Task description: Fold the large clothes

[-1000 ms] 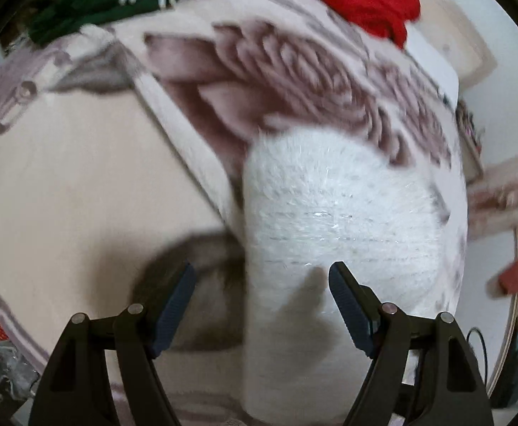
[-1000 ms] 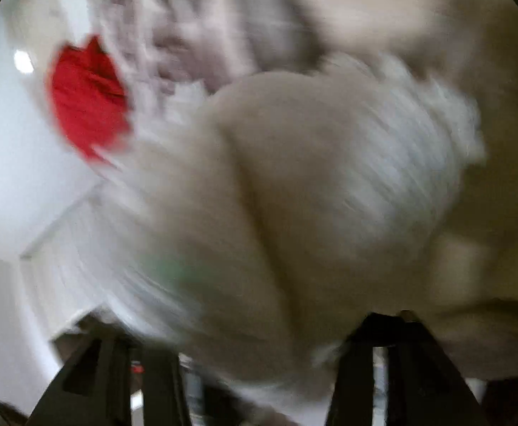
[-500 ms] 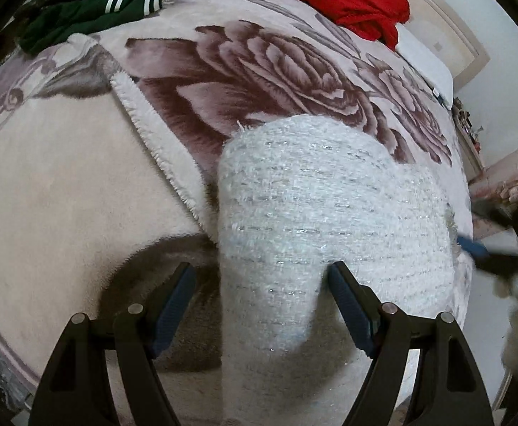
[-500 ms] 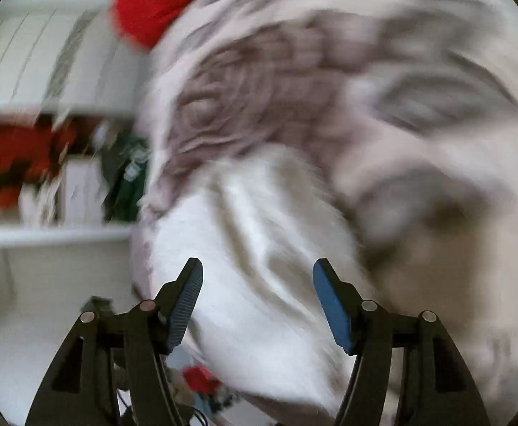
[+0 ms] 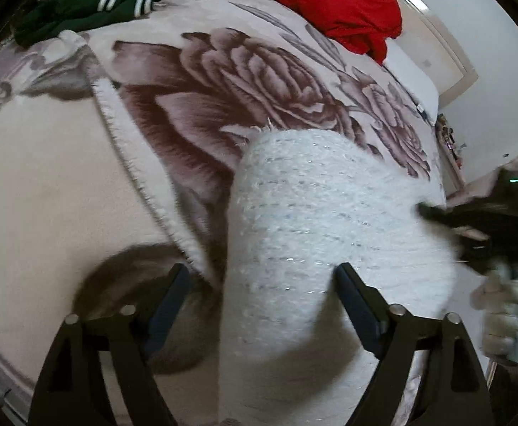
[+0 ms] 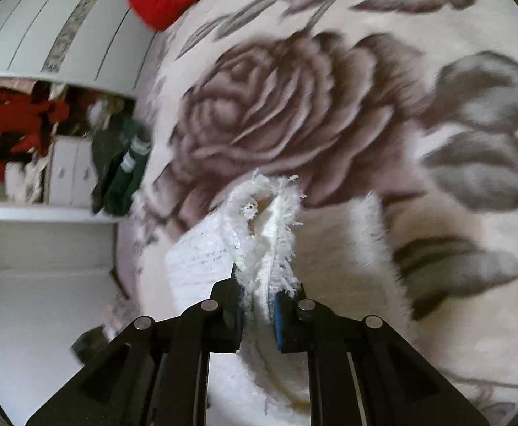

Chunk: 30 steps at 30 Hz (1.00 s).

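And the right tongs (image 6: 257, 293) have just snapped closed, now pinching the frayed edge of the white fuzzy sweater (image 5: 316, 220), so a fold looks set to begin! The left tongs (image 5: 259, 305) have been widening, spread and holding nothing, above the knit. It lies bunched, shaggy and silver-flecked, on the rose-patterned bed blanket (image 5: 223, 81).

Fuzzy white knit sweater (image 5: 316, 220) with glinting threads lies ahead of the left hand-held gripper (image 5: 259, 301), on a plush, matt floral blanket (image 5: 223, 81).
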Each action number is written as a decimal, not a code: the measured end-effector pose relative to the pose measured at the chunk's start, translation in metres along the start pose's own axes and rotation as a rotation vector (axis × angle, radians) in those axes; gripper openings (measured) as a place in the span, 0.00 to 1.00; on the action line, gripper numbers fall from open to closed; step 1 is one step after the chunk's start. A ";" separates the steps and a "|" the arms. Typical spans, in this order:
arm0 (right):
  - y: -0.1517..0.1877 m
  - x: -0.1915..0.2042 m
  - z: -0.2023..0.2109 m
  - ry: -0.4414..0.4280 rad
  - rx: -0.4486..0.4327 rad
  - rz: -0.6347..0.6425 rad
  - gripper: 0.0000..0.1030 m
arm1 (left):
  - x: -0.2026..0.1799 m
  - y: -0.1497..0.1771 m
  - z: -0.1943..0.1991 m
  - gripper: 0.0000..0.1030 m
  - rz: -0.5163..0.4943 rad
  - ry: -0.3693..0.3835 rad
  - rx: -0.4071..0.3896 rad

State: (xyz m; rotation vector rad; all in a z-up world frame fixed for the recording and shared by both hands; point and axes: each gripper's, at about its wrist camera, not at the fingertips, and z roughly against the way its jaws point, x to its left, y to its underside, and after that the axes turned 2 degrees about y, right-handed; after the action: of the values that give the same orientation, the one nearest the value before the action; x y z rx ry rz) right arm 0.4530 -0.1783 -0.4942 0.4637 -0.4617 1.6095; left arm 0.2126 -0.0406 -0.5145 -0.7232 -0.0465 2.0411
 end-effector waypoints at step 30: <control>0.111 -0.115 -0.016 -0.005 0.262 -0.134 0.63 | -0.006 0.050 0.013 0.84 -0.017 -0.225 0.088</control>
State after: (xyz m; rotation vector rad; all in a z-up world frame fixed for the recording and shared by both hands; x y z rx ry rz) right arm 0.3515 -0.2746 -0.5735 0.6818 -0.2179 1.5447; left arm 0.1695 -0.0703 -0.5162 -0.4352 -0.0910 2.0867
